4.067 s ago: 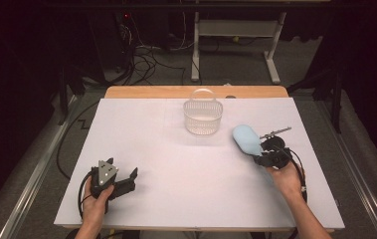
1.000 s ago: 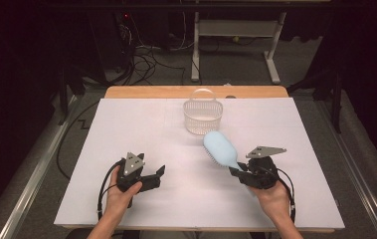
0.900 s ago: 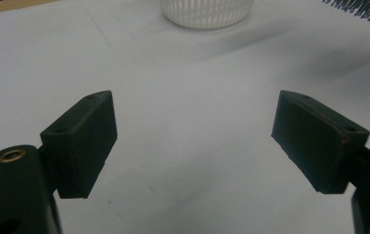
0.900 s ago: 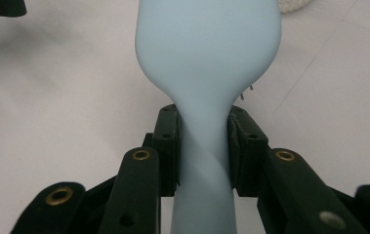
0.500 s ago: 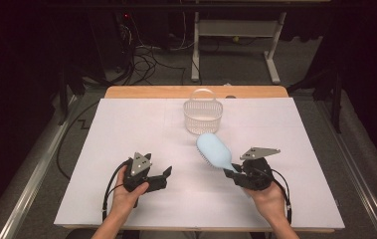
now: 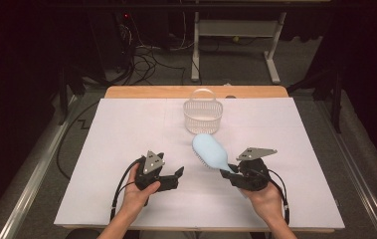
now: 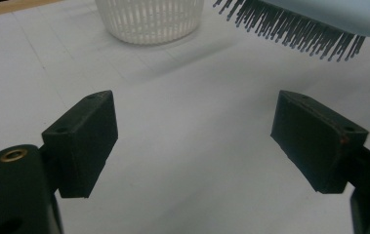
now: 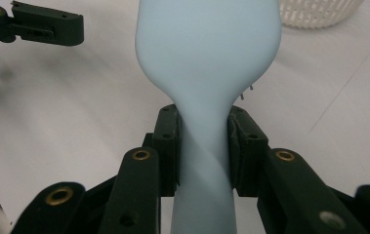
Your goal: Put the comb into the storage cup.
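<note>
Hairbrush (image 6: 211, 151) sits clamped by its handle in my right claw (image 6: 230, 175), head raised off the white table (image 6: 126, 124) and angled toward the basket (image 6: 203, 115) beyond it. My left claw (image 6: 177, 175) hovers just beside the brush, jaws spread wide with nothing between them; bristles (image 7: 295, 34) hang above and ahead of its right jaw.

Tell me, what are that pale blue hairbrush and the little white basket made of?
The hairbrush looks like moulded plastic: its pale blue back is smooth, matte and seamless, with thin dark bristles underneath that could be nylon. The basket also seems plastic: white, slightly glossy, its wall formed of thin even ribs with open slots, and a hoop handle of the same colour. Neither can be confirmed by sight alone.
</note>
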{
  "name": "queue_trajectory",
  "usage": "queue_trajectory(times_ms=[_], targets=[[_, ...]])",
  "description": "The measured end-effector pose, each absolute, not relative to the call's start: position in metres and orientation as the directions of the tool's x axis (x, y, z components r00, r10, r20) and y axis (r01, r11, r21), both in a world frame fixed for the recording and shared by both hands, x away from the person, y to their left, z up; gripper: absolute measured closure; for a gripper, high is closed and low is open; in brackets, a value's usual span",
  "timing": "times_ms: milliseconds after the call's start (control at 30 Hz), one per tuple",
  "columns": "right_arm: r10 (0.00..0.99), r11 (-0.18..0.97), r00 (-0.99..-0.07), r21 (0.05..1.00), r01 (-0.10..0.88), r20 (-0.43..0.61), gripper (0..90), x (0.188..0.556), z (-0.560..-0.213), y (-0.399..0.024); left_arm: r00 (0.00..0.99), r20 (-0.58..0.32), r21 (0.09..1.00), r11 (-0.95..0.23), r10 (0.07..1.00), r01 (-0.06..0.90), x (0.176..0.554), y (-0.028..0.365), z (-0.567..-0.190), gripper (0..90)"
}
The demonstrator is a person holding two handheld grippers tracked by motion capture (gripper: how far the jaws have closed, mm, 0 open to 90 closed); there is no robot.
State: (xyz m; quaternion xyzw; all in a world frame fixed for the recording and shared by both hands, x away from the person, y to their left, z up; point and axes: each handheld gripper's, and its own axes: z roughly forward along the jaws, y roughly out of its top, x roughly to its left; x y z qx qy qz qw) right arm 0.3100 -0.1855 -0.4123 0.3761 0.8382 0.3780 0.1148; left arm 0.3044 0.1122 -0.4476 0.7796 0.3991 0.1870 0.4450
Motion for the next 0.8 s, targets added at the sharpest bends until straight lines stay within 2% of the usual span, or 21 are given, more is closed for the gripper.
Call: queue_trajectory(times_ms=[800], targets=[[0.679,0.439,-0.727,0.738,0.513,0.102,70.1,0.308,-0.411,-0.172,0.685,-0.11,0.851,-0.288,0.72,0.439,0.309,0.099,-0.446,15.3]])
